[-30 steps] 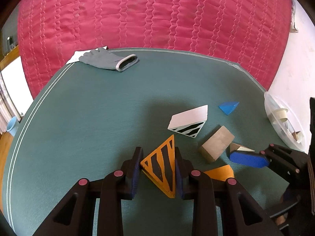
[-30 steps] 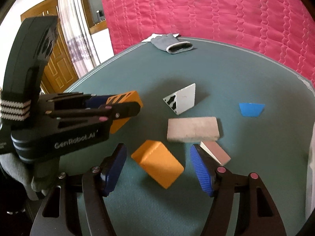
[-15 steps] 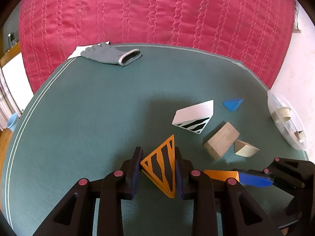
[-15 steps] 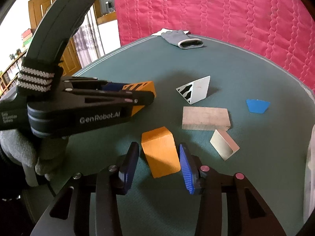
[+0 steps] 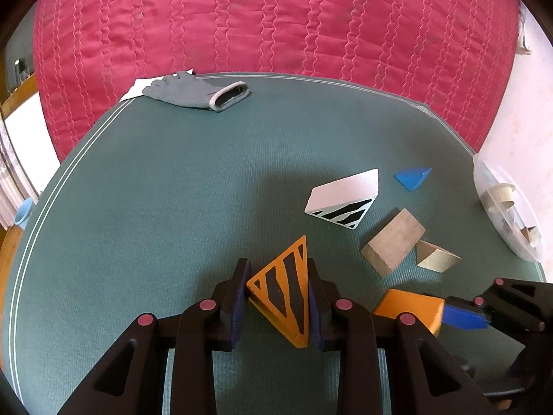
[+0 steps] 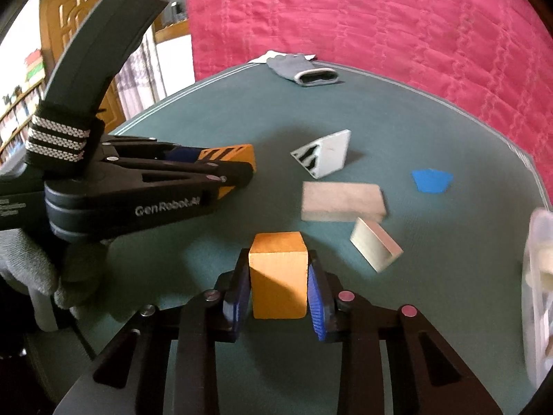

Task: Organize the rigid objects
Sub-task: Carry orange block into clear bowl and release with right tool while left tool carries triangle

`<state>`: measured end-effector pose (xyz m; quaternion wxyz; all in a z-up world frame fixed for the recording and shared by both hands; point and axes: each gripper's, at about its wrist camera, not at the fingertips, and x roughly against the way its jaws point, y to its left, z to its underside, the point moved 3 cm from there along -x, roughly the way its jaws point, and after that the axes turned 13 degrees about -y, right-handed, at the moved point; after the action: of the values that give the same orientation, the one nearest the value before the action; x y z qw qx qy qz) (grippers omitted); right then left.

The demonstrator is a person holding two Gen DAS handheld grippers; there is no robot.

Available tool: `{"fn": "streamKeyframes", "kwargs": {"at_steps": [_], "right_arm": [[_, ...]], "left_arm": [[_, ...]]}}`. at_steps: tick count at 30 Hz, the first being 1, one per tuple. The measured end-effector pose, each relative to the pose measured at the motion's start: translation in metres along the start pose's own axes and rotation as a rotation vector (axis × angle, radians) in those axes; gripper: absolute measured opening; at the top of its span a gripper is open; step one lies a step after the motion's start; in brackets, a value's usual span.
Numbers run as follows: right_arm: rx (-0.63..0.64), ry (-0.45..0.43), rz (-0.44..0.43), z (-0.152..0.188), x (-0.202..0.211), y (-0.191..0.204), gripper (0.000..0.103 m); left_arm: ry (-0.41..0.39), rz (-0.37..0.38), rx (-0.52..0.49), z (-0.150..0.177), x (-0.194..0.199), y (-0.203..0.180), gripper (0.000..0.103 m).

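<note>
My left gripper (image 5: 278, 294) is shut on an orange wedge with black stripes (image 5: 285, 294), held above the green table; it also shows at the left of the right wrist view (image 6: 238, 162). My right gripper (image 6: 278, 283) is shut on a plain orange block (image 6: 278, 273), also seen low right in the left wrist view (image 5: 411, 309). On the table lie a white striped wedge (image 5: 342, 199), a plain wooden block (image 5: 392, 240), a small pale wedge (image 5: 435, 257) and a blue wedge (image 5: 413, 178).
A grey glove (image 5: 197, 93) lies on white paper at the table's far edge (image 5: 311, 77). A clear plastic container (image 5: 504, 211) with pale pieces sits at the right edge. A red quilted cloth (image 5: 276, 17) hangs behind.
My right gripper has closed on the plain orange block, turned it square between the fingers and lifted it. My left gripper has kept hold of the striped wedge.
</note>
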<state>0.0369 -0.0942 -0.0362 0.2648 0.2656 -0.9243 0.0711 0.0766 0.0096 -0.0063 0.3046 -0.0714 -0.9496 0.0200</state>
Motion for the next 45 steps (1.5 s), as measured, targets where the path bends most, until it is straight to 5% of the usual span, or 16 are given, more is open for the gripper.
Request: {"fn": "streamKeyframes", "kwargs": {"at_steps": [9,18,45], "right_arm": [[-0.157,-0.049,0.018,0.007,0.031,-0.035,0.031],[-0.251,-0.12,0.063,0.006,0.06,-0.063,0.031],[-0.48,-0.237,0.378,0.036,0.144,-0.188,0.031]], "left_arm": [[-0.004,-0.004,-0.017,0.003,0.001,-0.004,0.037],[-0.012,-0.011,-0.036,0.005,0.004,-0.01,0.031],[-0.037,0.108,-0.14,-0.007,0.015,-0.087,0.031]]}}
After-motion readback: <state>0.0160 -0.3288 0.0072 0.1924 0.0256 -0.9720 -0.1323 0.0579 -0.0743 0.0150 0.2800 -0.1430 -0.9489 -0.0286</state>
